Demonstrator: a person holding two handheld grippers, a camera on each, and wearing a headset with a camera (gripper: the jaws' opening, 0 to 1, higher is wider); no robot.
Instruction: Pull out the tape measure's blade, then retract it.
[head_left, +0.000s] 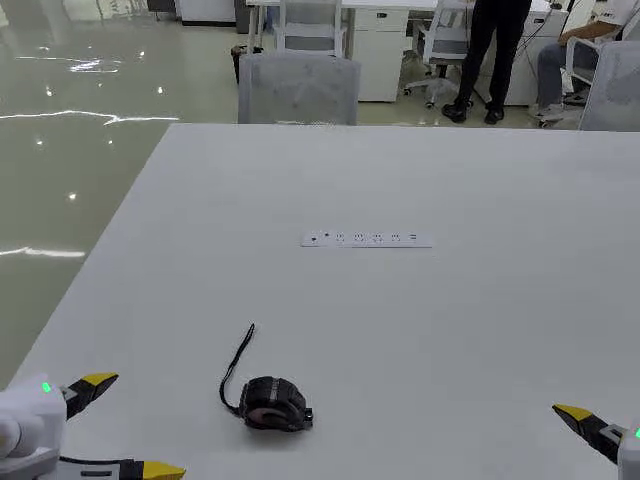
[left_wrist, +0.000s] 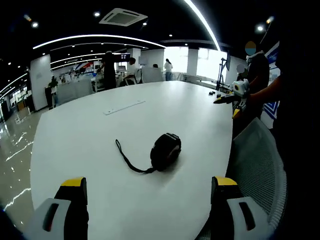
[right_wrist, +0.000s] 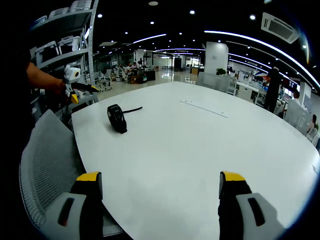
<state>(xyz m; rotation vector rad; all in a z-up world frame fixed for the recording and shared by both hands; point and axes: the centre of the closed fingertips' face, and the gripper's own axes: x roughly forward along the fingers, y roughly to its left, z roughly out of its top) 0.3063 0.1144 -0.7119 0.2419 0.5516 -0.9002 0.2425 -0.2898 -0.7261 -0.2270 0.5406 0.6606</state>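
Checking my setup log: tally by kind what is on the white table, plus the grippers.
Tape measure: 1
Socket strip: 1
Grippers: 2 (left gripper, right gripper)
Total: 4

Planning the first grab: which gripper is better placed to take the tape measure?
Left, probably: the left gripper is open and nearer the tape measure; the right gripper, also open, sits farther away.
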